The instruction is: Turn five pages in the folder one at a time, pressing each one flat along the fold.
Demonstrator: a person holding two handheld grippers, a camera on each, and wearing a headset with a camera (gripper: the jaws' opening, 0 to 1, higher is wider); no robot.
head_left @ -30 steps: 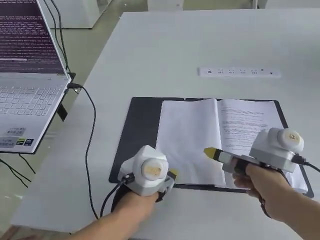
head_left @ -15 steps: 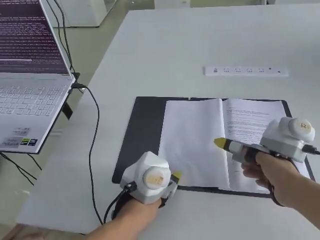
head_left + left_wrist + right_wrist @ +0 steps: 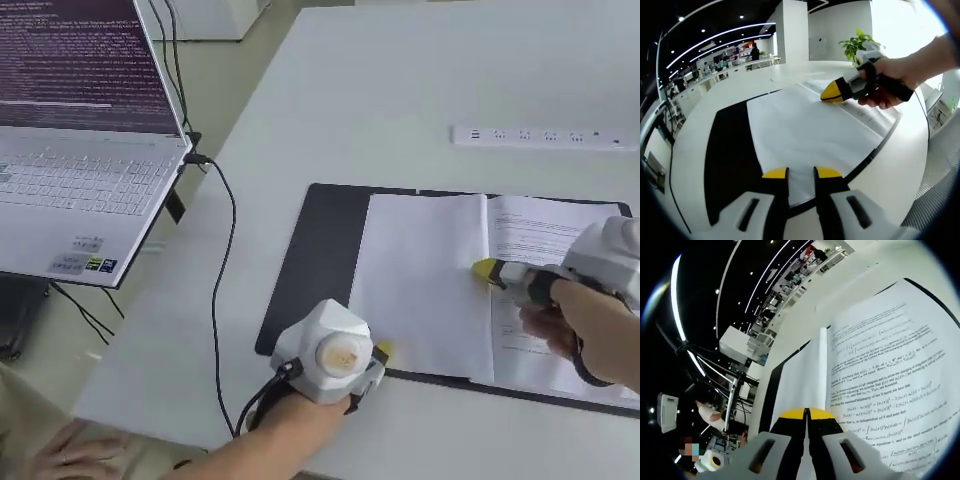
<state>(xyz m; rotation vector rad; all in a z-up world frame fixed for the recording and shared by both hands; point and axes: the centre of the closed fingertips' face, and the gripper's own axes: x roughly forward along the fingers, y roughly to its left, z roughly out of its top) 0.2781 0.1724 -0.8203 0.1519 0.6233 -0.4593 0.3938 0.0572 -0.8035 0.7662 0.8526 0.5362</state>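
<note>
Left gripper [image 3: 381,352] sits at the worktop's [image 3: 380,90] near edge, over the near rim of the folder [image 3: 320,260]. In the left gripper view its fingers [image 3: 775,173] are spread by a narrow gap with nothing between them, and they point across the near edge of the blank page [image 3: 420,280]. Cannot tell whether they touch the paper.

The folder lies open and flat, close to the near edge and towards the right side of the worktop. Black cover exposed on the left, then the blank page, then the printed page [image 3: 530,235] on the right.

Right gripper [image 3: 486,269] is held in the person's hand [image 3: 585,330]. Its fingers [image 3: 792,414] are pressed together, and the yellow tip is down on the paper at the fold between the blank and printed pages, about midway along it.

Beyond the folder, a white power strip [image 3: 545,136] lies flat, well apart from it, towards the far right.

An open laptop [image 3: 70,130] sits just off the left edge, screen lit. A black cable [image 3: 220,290] runs from its side across the near left of the worktop.
</note>
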